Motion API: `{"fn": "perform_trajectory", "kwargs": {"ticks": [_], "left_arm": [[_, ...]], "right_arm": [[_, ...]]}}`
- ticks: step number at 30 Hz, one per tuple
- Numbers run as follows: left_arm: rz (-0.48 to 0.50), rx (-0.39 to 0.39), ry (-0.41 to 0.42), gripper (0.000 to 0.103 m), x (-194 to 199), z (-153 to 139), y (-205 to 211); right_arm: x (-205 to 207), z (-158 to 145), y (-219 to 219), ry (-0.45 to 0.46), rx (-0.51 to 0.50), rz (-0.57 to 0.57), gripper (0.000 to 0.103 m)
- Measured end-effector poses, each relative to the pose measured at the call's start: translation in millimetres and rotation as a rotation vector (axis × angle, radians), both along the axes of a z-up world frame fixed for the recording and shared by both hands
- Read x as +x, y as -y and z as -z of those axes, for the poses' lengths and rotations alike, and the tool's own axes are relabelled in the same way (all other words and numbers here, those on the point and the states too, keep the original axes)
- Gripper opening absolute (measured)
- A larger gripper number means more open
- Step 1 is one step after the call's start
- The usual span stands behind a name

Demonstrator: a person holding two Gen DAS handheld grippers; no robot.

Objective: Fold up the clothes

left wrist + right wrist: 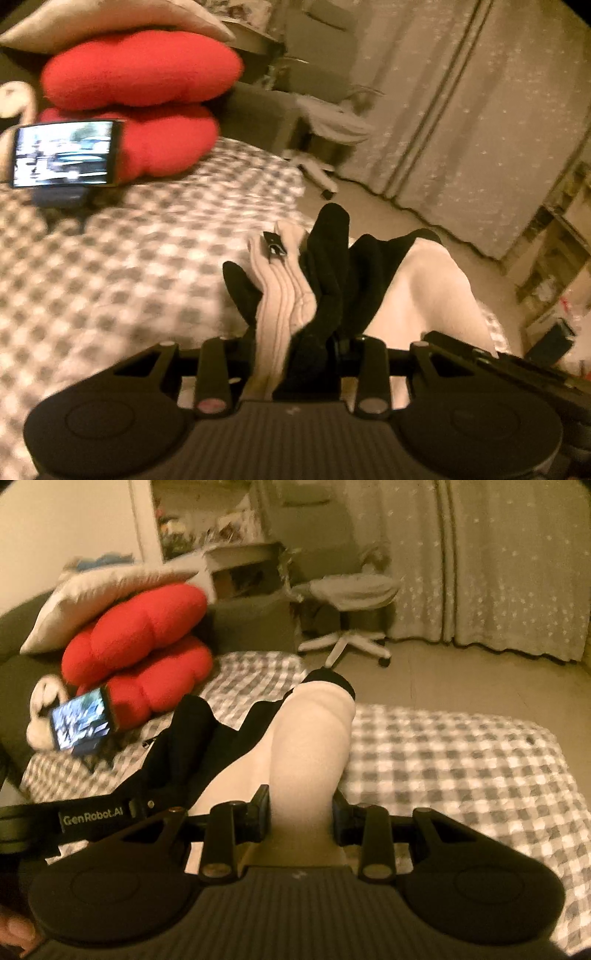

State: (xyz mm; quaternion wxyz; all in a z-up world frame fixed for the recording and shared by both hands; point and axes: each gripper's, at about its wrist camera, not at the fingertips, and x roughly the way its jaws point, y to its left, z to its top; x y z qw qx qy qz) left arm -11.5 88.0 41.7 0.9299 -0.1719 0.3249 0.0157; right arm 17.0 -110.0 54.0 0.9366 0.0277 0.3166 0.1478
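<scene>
A: Biggest first. The bed with the grey-and-white checked cover [461,760] fills most of both views; its near edge is cut off under the gripper bodies.

B: And behind it?

A: Pale star-dotted curtains [509,572], blurred. A white swivel chair [351,602] w/ sth draped on it, can't tell what. Shelves at the left-view's right rim, too smeared to read.

B: Cushions?

A: Two plump red plush cushions [140,70] stacked at the bed's head, a cream pillow [107,590] leaning on top. In front, a lit phone on a dark stand [64,153]; pic on screen is unreadable. A white plush thing beside it is half out of frame.

B: The clothes?

A: One black-and-cream garment [310,746], bunched, held up above the bed betw. both grippers. Can't tell what type it is; its lower part is hidden behind the grippers. Small black tag on the ribbed cream part in the left view.

B: Left gripper [295,347]?

A: Clenched on the garment's ribbed cream and black folds; cloth covers the fingertips, so the pads don't show.

B: Right gripper [301,812]?

A: Clamped on the smooth cream section, fingers pressing it from both sides. The left unit's arm, marked "GenRobot.AI", pokes in at the left. A bit of hand at the bottom left corner, mostly cut off.
</scene>
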Motion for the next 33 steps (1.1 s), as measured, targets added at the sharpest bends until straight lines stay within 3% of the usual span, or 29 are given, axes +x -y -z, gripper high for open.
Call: {"fn": "perform_trajectory", "kwargs": {"ticks": [4, 15, 21, 26, 33], "left_arm": [[-0.101, -0.020, -0.011, 0.035, -31, -1, -25], [-0.475, -0.184, 0.161, 0.035, -153, -24, -166], [-0.693, -0.245, 0.205, 0.035, -198, -20, -231], [-0.897, -0.201, 0.215, 0.035, -231, -14, -262], [-1.058, -0.134, 0.236, 0.035, -249, -10, -314]], "right_arm": [[-11, -2, -34, -0.008, -0.069, -0.098, 0.036], [-42, -44, -180, 0.081, -0.127, -0.531, 0.035], [-52, -46, -272, 0.083, -0.144, -0.754, 0.035], [-58, -32, -344, 0.060, -0.145, -0.952, 0.035], [-55, -18, -430, 0.035, -0.090, -1.178, 0.035]]}}
